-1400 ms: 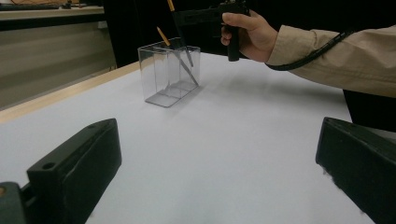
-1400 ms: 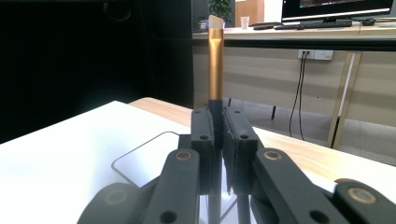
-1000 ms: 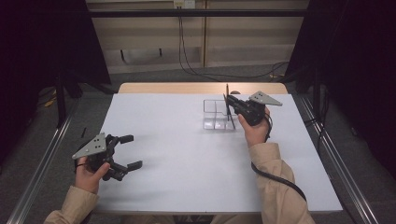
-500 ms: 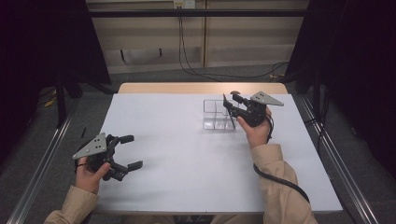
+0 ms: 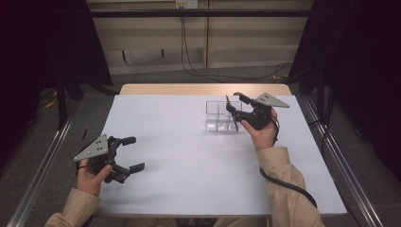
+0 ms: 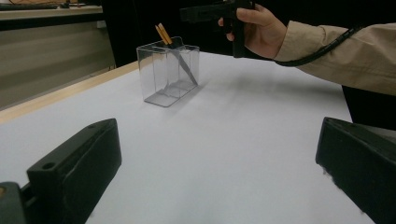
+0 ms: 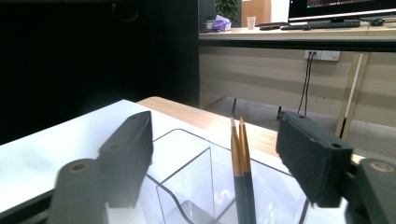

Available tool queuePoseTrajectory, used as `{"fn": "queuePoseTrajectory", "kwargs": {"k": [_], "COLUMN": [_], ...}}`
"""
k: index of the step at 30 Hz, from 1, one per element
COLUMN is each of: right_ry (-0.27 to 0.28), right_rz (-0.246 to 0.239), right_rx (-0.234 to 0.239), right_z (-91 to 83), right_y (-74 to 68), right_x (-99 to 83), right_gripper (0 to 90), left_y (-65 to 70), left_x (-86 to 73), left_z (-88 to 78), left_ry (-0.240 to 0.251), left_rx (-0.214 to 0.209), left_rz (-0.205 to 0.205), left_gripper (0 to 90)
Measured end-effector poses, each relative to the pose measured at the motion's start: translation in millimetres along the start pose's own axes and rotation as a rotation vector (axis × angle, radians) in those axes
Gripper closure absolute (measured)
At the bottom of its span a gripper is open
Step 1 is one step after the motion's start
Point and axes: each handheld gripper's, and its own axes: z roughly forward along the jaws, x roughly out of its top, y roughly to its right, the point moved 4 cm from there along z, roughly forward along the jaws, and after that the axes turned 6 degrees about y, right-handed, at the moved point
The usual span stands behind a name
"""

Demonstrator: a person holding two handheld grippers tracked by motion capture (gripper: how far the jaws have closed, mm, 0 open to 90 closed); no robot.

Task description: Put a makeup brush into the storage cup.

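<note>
The right tongs (image 5: 235, 105) hang just above the clear divided box (image 5: 217, 115) on the white table (image 5: 198, 161). Their jaws have just been opening and now stand apart on either side of two dark pencils (image 7: 241, 163) without touching them. The pencils lean together in the box's compartment nearest those tongs, orange ends up. The left tongs (image 5: 132, 153) sit well away from the box, near the table's front left edge, jaws spread wide and holding nothing.
</note>
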Motion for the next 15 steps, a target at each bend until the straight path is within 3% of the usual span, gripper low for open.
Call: {"fn": "queuePoseTrajectory", "kwargs": {"k": [15], "right_ry": [-0.015], "right_rz": [-0.020], "right_rx": [0.009], "right_z": [-10.0], "right_y": [-3.4], "right_x": [-0.7], "right_gripper": [18.0], "left_y": [-0.1], "left_x": [0.7], "left_z": [1.8], "left_ry": [0.001], "left_rx": [-0.004], "left_rz": [0.005], "left_gripper": [0.1]}}
